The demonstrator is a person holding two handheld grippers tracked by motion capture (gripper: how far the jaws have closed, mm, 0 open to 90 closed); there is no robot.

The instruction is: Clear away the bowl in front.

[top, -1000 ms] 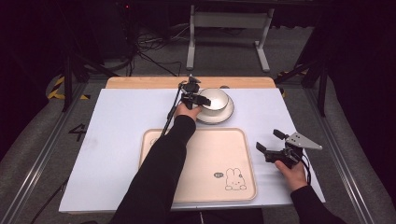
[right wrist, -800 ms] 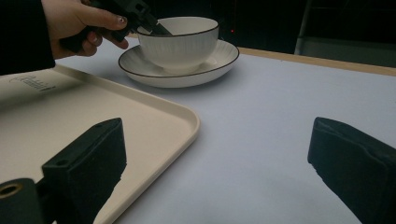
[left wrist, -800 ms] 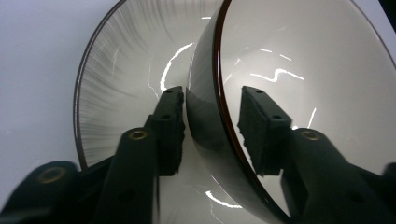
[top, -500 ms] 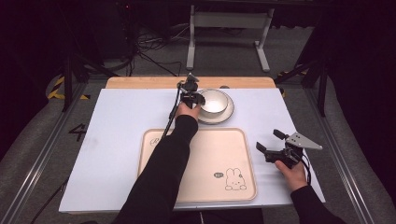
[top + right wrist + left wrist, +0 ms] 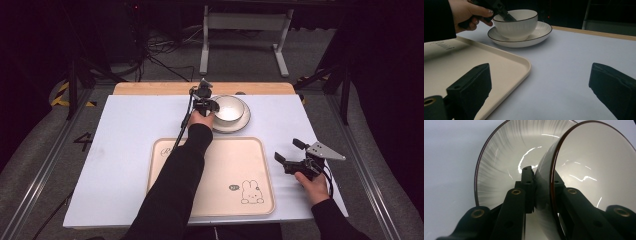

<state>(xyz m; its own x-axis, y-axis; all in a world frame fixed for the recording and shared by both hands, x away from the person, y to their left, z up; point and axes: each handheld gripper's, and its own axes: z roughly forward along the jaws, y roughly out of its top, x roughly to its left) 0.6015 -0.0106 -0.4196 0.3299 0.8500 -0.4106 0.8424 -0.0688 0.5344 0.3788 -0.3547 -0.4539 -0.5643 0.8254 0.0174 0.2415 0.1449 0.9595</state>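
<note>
Nothing has visibly moved: left gripper point(image 5: 209, 105) still clamps the bowl point(image 5: 231, 108) rim on its saucer point(image 5: 241, 123); right gripper point(image 5: 290, 152) rests open

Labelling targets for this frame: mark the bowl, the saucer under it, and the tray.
bowl point(image 5: 514, 27), right gripper view, on its ribbed outer wall.
saucer point(image 5: 541, 30), right gripper view, on its bare rim right of the bowl.
tray point(image 5: 225, 165), high view, on its bare middle.
</note>
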